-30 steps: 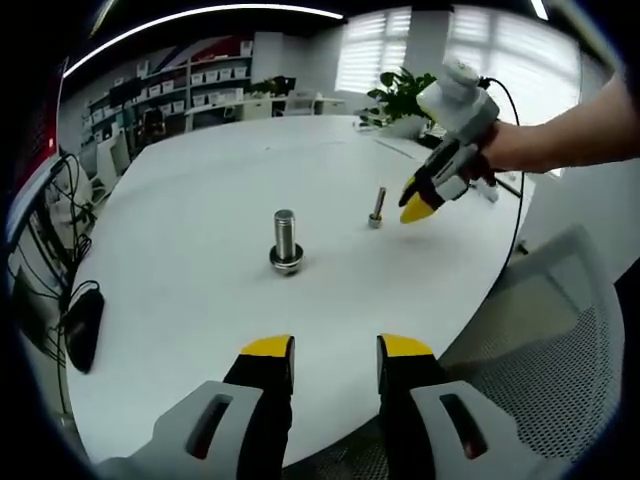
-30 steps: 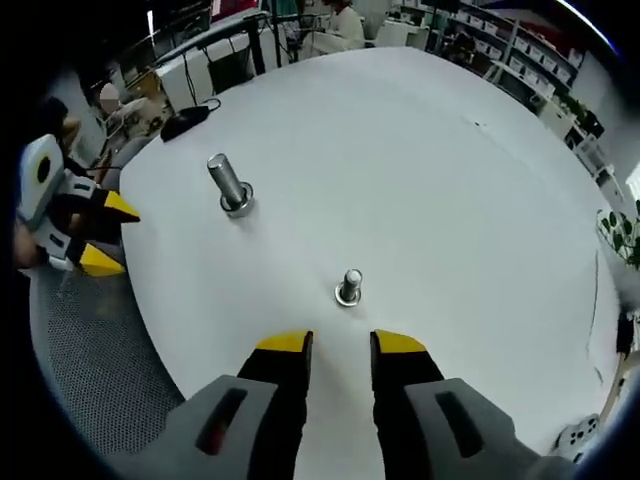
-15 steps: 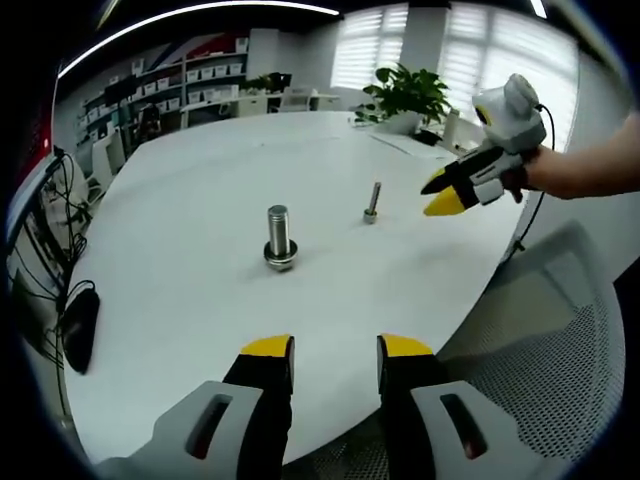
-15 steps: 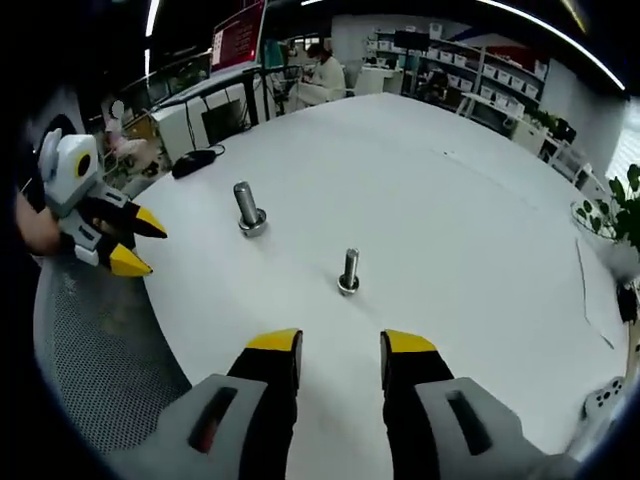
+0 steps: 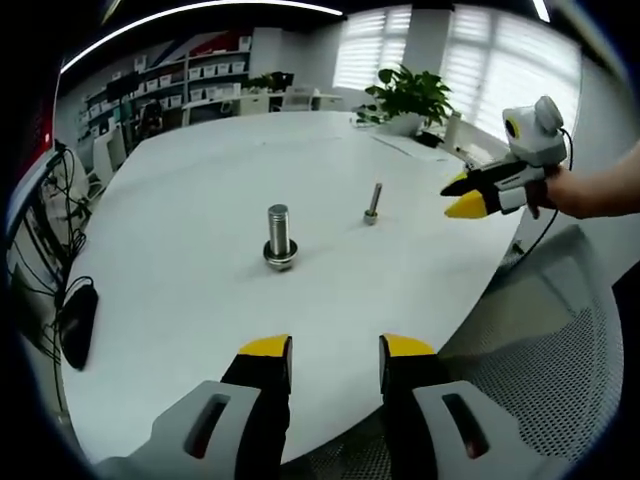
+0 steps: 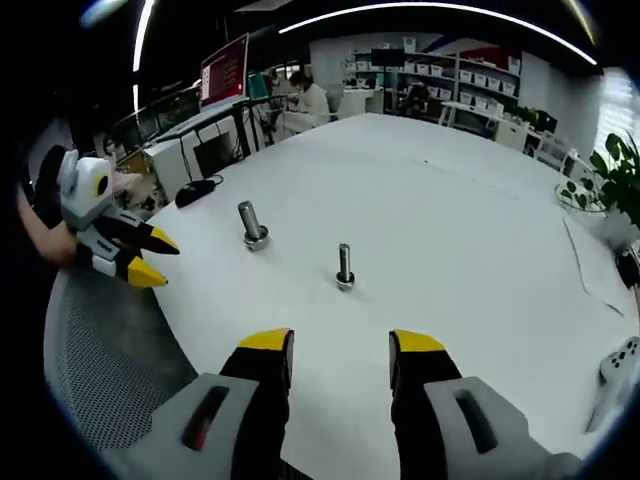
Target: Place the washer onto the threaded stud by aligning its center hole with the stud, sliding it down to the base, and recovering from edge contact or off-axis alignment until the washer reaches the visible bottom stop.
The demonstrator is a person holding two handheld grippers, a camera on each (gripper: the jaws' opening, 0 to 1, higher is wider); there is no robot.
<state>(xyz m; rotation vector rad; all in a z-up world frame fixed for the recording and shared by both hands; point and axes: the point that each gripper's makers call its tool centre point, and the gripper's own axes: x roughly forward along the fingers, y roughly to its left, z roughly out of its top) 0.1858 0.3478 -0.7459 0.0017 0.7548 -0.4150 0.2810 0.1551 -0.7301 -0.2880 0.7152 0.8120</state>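
Both hand-held gripper jaws gape near the upright, washer-based threaded stud [image 5: 279, 237].

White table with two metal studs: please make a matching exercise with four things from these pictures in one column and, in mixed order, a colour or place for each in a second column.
1. thick stud
2. thin stud
3. computer mouse
4. plant

a. black, at the table edge
b. green, at the window
c. washer at its base
d. nearest the right hand-held gripper

Pairs: 1-c, 2-d, 3-a, 4-b
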